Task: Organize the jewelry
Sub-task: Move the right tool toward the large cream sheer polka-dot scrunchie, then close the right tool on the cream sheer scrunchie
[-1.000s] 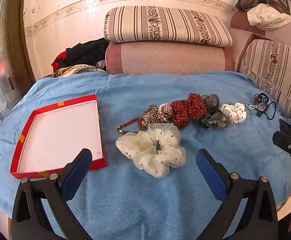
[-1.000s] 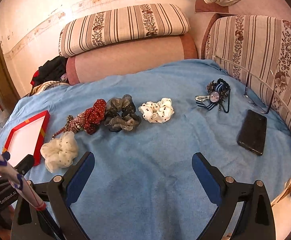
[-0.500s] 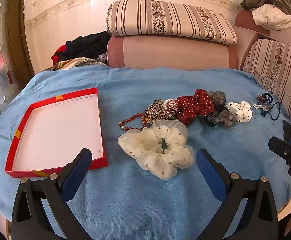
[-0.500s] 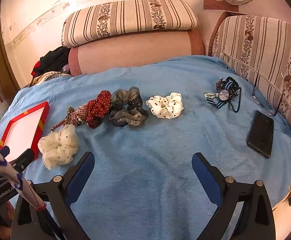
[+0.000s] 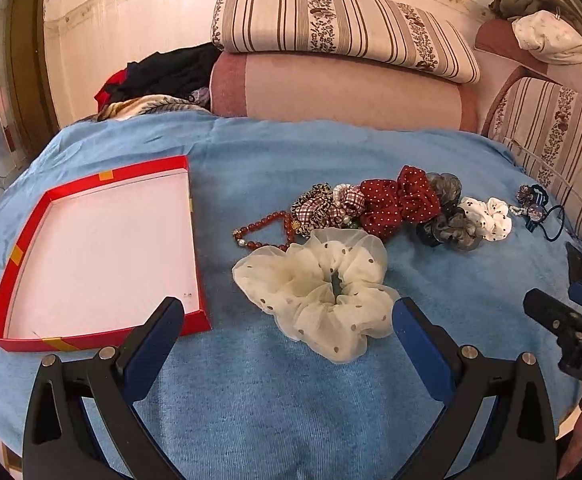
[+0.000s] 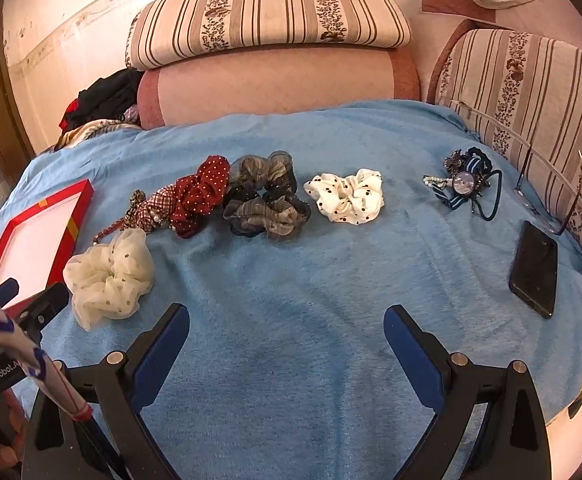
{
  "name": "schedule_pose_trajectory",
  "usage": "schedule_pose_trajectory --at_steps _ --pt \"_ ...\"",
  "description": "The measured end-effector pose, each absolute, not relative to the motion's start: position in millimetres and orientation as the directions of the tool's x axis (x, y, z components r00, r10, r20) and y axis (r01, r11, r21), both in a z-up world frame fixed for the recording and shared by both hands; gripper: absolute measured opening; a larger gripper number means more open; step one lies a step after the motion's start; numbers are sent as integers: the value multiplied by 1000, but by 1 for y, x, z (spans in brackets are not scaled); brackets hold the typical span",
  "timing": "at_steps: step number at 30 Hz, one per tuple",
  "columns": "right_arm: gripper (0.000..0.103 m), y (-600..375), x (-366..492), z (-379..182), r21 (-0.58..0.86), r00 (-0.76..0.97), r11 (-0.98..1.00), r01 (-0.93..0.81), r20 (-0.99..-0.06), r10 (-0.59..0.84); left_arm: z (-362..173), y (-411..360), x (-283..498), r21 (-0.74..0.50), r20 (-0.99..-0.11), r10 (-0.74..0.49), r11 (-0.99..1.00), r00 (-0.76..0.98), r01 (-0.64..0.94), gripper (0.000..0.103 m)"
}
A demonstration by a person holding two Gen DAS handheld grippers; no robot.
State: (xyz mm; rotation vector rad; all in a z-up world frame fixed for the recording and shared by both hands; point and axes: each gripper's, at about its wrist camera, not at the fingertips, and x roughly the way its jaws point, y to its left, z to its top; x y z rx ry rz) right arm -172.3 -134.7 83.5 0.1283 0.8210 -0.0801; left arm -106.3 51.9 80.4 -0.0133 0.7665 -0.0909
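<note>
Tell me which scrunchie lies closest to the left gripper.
The cream sheer scrunchie with dots, lying apart in front of the row, just beyond the open left gripper. The red, grey and white ones sit farther back.

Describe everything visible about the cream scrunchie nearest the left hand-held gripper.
The cream scrunchie is a large ruffled ring of sheer, organza-like fabric with small dark dots and a dark centre hole. It lies flat on the blue cloth, right of the red tray and apart from it. Its far edge meets or overlaps the red bead bracelet. No gripper touches it.
</note>
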Motion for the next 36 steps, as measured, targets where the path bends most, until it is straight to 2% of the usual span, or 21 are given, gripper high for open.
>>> schedule_pose_trajectory --at_steps 5,7,10,12,15,18,21,25,31,34,36 --pt "99 -140 -168 87 94 696 987 131 -718 -24 89 74 -91 -119 -684 -148 989 714 90 103" --pt "96 -145 -166 87 109 699 985 137 -715 -18 91 83 -85 -147 -673 -177 984 718 105 103" --pt "88 -145 -164 84 144 699 983 117 -715 22 97 99 -72 -177 -668 -195 979 718 101 101" --pt "81 -138 -161 81 159 695 984 82 -717 59 101 112 -62 -202 -664 -199 976 721 83 91" --pt "68 -117 -152 77 229 671 973 -22 -718 184 103 132 -48 -243 -664 -204 969 719 51 83" --pt "67 -99 -146 75 255 659 963 -86 -710 247 97 144 -45 -274 -668 -208 961 714 23 81" --pt "62 -82 -141 75 276 649 951 -141 -699 299 92 139 -43 -266 -679 -219 963 700 43 72" --pt "62 -64 -121 72 333 603 925 -181 -705 372 87 131 -43 -255 -685 -231 965 691 70 71" --pt "61 -36 -73 52 337 515 921 -195 -764 389 83 139 -40 -252 -693 -222 966 686 58 71" --pt "41 -23 -63 32 333 457 921 -203 -799 390 81 141 -38 -254 -699 -224 966 679 57 71" --pt "12 -18 -63 26 331 445 917 -223 -803 397 80 139 -36 -256 -701 -232 964 674 66 71"
